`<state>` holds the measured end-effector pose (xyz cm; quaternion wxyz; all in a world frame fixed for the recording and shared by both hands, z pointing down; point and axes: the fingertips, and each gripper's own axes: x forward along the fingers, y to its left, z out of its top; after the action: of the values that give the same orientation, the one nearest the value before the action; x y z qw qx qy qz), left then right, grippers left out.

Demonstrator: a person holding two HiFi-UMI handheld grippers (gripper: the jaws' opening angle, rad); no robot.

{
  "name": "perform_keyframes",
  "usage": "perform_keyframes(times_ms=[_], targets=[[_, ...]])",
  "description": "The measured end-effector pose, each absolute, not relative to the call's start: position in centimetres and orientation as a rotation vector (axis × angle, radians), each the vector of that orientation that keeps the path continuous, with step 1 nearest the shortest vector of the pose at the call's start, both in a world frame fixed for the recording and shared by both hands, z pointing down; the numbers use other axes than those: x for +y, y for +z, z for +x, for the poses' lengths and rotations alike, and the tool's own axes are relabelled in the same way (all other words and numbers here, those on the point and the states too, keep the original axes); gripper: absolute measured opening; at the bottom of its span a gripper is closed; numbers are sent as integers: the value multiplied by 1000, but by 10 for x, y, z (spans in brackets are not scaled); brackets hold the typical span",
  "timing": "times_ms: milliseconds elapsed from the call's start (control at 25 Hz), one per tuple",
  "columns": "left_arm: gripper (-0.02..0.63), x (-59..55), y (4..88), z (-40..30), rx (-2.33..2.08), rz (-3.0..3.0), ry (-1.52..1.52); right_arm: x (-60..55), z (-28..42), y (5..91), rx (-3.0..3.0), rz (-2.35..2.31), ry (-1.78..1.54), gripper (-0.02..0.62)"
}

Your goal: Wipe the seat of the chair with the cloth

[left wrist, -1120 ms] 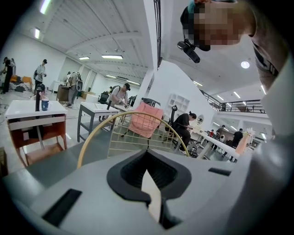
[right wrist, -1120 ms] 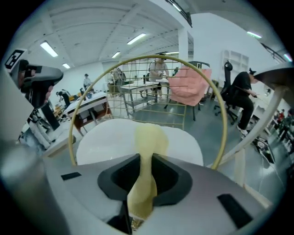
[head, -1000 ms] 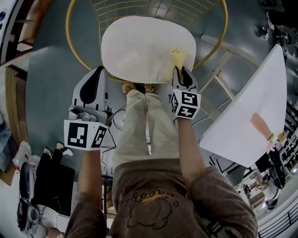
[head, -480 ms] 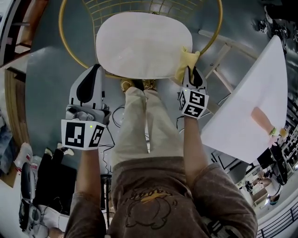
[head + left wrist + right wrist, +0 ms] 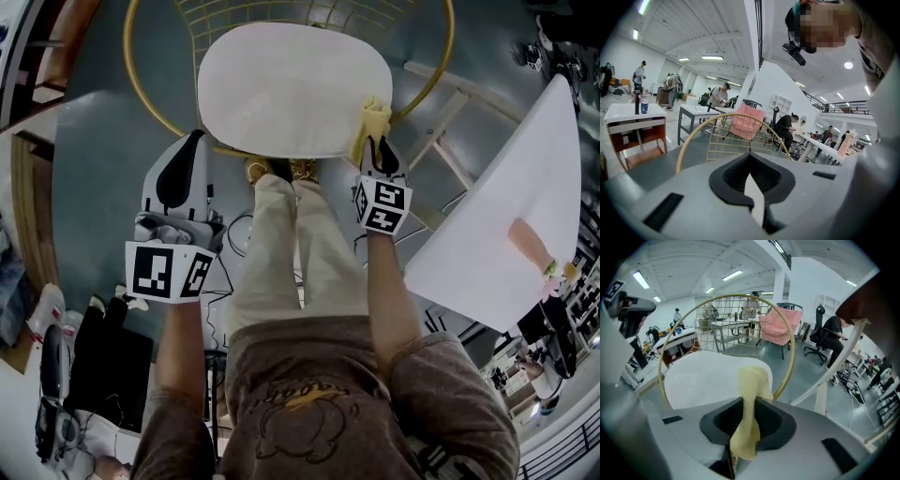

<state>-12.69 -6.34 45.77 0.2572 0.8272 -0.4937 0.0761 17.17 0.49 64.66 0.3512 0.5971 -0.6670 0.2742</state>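
Observation:
The chair's white seat (image 5: 291, 89) lies below me inside a gold wire frame (image 5: 141, 84); the seat (image 5: 708, 380) also fills the middle of the right gripper view. My right gripper (image 5: 376, 150) is shut on a yellow cloth (image 5: 371, 127), whose free end rests on the seat's near right edge. In the right gripper view the cloth (image 5: 750, 404) runs from between the jaws out onto the seat. My left gripper (image 5: 184, 161) hangs shut and empty beside the seat's near left edge, off the seat.
A white table top (image 5: 506, 225) with slanted pale legs (image 5: 450, 150) stands close on the right. The person's legs (image 5: 291, 244) and shoes sit between the grippers. Cables and a dark bag (image 5: 108, 366) lie on the grey floor at left.
The right gripper swung the cloth from the seat's near middle-right out to its right edge, then drew slightly back in. The left gripper stayed put.

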Motion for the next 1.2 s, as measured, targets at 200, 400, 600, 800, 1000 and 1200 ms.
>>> perform_keyframes(times_ms=[200,400,600,800,1000,1200], targets=[[8,-62,459,-128,-1346,2235,204,10,153,661,-1749,1498,755,94],[8,-61,459,-135,-1364,2223,203,18,119,675,-1800,1417,825,94],[8,-60,459,-142,-1379,2215,207,27,80,689,-1841,1343,872,94],[8,-58,460,-151,-1397,2206,217,32,33,699,-1888,1263,925,93],[8,-57,459,-160,-1418,2192,217,32,-8,704,-1948,1180,944,94],[8,-53,457,-177,-1455,2170,213,34,-36,699,-2001,1113,962,94]])
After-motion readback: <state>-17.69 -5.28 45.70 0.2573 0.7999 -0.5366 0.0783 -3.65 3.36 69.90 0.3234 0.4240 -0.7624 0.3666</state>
